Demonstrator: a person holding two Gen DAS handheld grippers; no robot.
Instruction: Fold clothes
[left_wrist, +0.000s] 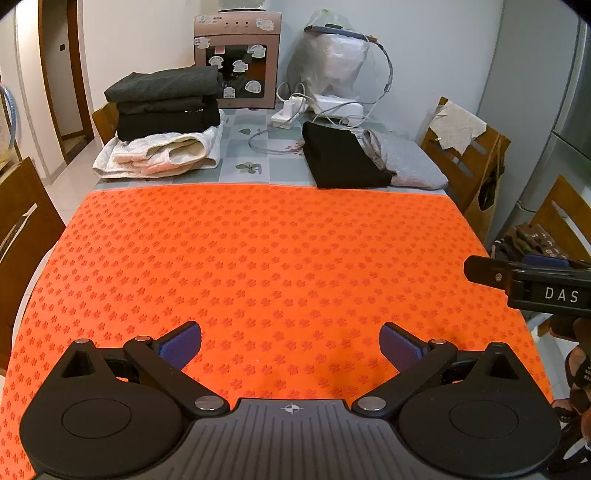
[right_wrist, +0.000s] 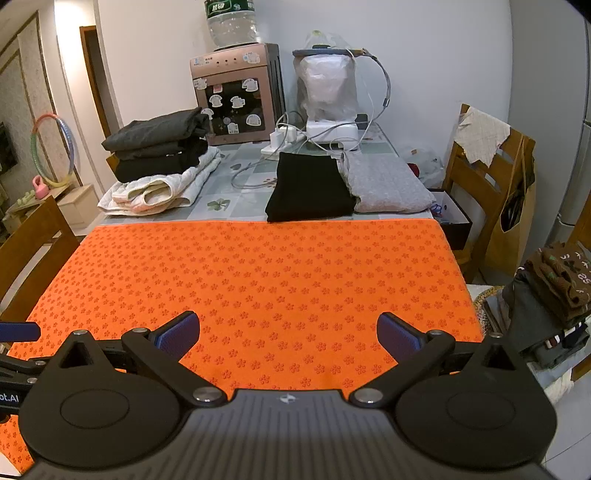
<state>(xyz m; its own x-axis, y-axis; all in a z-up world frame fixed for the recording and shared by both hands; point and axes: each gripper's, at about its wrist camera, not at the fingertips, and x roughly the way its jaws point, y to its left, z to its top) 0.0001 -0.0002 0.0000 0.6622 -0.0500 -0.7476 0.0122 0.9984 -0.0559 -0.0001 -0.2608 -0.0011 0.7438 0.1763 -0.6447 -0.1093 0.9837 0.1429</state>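
Observation:
An orange flower-print mat (left_wrist: 258, 266) (right_wrist: 258, 273) covers the near part of the table, with nothing lying on it. My left gripper (left_wrist: 290, 345) hovers open above its near edge, blue pads wide apart. My right gripper (right_wrist: 288, 334) is open too, over the mat's near right part; it shows side-on at the right edge of the left wrist view (left_wrist: 532, 280). Beyond the mat lie a folded black garment (left_wrist: 343, 155) (right_wrist: 310, 188) and a folded grey garment (left_wrist: 410, 160) (right_wrist: 388, 181). A stack of dark folded clothes (left_wrist: 166, 103) (right_wrist: 159, 147) rests on a cream quilted cloth (left_wrist: 159, 153) (right_wrist: 159, 188) at the back left. A pile of unfolded clothes (right_wrist: 554, 295), brown on top, sits to the right of the table.
A pink water dispenser (left_wrist: 238, 61) (right_wrist: 236, 96), a plastic-covered appliance (left_wrist: 332, 66) (right_wrist: 327, 88) and a power strip with cables (left_wrist: 291, 110) stand at the table's back. Wooden chairs flank the table on the left (right_wrist: 33, 251) and right (left_wrist: 465, 155) (right_wrist: 487, 173).

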